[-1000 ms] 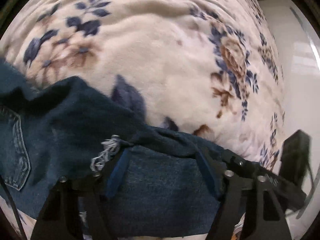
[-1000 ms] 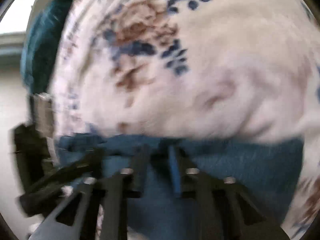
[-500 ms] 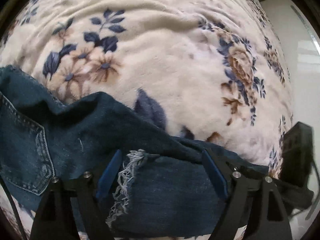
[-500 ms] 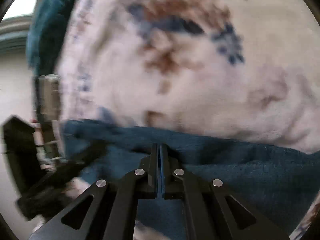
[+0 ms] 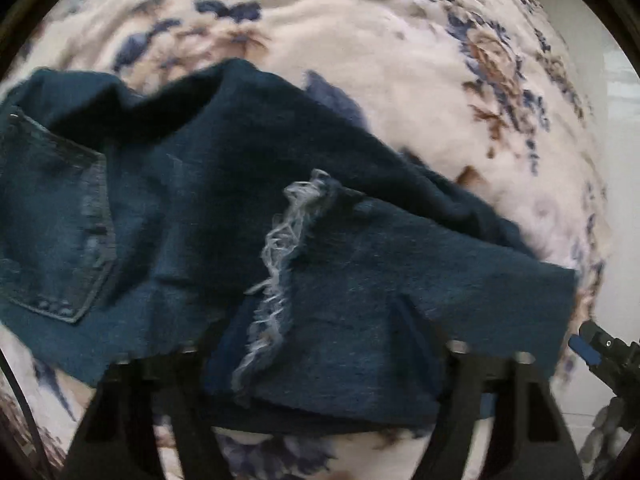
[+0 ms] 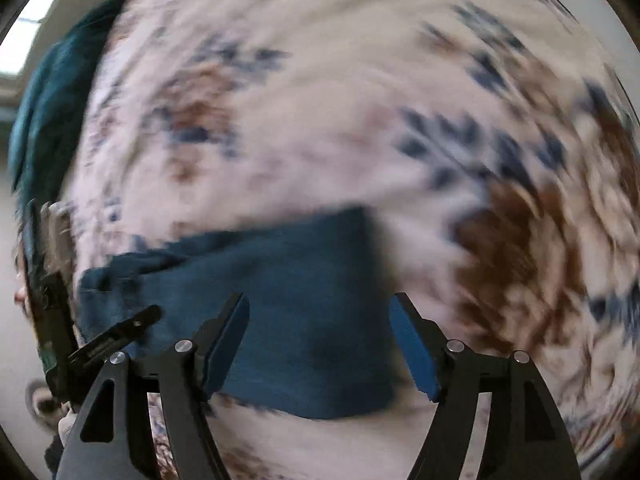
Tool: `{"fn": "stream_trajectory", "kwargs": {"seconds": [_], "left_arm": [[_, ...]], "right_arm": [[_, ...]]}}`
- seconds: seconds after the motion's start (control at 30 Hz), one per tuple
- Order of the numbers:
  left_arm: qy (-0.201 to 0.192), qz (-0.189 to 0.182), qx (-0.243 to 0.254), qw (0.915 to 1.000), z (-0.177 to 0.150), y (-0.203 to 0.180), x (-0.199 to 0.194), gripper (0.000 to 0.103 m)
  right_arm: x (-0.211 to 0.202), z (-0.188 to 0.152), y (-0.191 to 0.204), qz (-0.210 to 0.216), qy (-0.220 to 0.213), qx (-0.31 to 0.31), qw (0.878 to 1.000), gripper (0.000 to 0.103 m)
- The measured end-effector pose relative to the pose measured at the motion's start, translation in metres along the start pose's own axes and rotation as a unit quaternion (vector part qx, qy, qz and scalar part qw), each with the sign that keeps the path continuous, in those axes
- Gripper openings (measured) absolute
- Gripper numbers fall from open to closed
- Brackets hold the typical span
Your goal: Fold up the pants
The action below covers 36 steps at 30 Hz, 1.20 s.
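We have just let go with the right gripper (image 6: 320,344): its fingers (image 6: 226,344), pinched together on the denim half a second ago, have sprung apart and hang clear above the pants (image 6: 280,300). The left gripper (image 5: 316,344) has been closing, fingers half sunk in the cloth; whether they clamp it we cannot tell. The pants lie folded on the floral blanket (image 5: 400,80), frayed hem (image 5: 280,248) on top, blanket free all round
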State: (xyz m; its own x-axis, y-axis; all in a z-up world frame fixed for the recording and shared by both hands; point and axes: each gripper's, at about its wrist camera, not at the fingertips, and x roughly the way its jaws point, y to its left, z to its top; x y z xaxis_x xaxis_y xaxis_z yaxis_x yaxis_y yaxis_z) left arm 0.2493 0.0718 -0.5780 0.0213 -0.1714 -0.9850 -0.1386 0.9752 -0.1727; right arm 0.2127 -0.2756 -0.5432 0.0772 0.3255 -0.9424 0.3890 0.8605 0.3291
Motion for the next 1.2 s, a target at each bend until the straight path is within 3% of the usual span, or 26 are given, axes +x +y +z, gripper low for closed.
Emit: {"fn": "stream_trajectory", "kwargs": {"seconds": [0.03,0.07,0.13,0.3,0.4,0.5,0.53,0.57,0.6,0.63,0.7,0.8,1.0,1.2], "left_arm": [[-0.008,0.004,0.008,0.9999,-0.003,-0.001,-0.003,0.039],[-0.017,0.016,0.014,0.9996,-0.006,-0.002,-0.006,0.027],[-0.025,0.021,0.021,0.9992,-0.014,0.003,-0.012,0.018],[-0.018,0.023,0.001,0.9996,-0.029,0.021,-0.012,0.019],[-0.018,0.022,-0.014,0.9995,-0.025,0.021,-0.018,0.027],[-0.033,0.007,-0.036,0.9988,-0.023,0.023,-0.037,0.045],[-0.035,0.007,-0.034,0.9988,-0.022,0.024,-0.042,0.058],[-0.037,0.014,-0.028,0.9988,-0.023,0.022,-0.047,0.071],[-0.041,0.021,-0.018,0.9988,-0.024,0.02,-0.052,0.077],[-0.045,0.025,-0.009,0.9986,-0.025,0.022,-0.055,0.079],[-0.061,0.055,0.014,0.9965,-0.029,0.022,-0.065,0.079],[-0.1,0.088,0.039,0.9903,-0.035,0.037,-0.086,0.079],[-0.131,0.134,0.049,0.9811,-0.034,0.075,-0.112,0.079],[-0.157,0.102,-0.013,0.9823,-0.03,0.159,-0.14,0.079]], "right_arm": [[0.006,0.001,-0.015,0.007,0.011,0.013,1.0,0.075],[0.018,0.0,-0.027,0.027,0.027,0.032,0.999,0.065],[0.034,-0.002,-0.036,0.055,0.042,0.041,0.997,0.034],[0.029,-0.004,-0.01,0.032,0.001,-0.026,0.999,0.027],[0.041,-0.003,-0.012,0.016,0.034,-0.033,0.999,0.027],[0.037,0.002,-0.016,0.021,0.049,-0.024,0.998,0.035],[0.031,0.003,-0.013,0.011,0.045,-0.031,0.998,0.041],[0.022,0.001,-0.007,0.0,0.031,-0.047,0.998,0.058],[0.01,-0.003,0.003,-0.013,0.006,-0.068,0.998,0.071],[-0.002,-0.008,0.014,-0.024,-0.019,-0.088,0.996,0.096],[-0.014,-0.02,0.039,-0.055,-0.06,-0.117,0.99,0.099],[-0.012,-0.039,0.079,-0.103,-0.08,-0.133,0.983,0.101],[0.023,-0.076,0.134,-0.117,-0.068,-0.105,0.985,0.101],[0.039,-0.105,0.171,-0.126,-0.061,-0.091,0.986,0.101]]}}
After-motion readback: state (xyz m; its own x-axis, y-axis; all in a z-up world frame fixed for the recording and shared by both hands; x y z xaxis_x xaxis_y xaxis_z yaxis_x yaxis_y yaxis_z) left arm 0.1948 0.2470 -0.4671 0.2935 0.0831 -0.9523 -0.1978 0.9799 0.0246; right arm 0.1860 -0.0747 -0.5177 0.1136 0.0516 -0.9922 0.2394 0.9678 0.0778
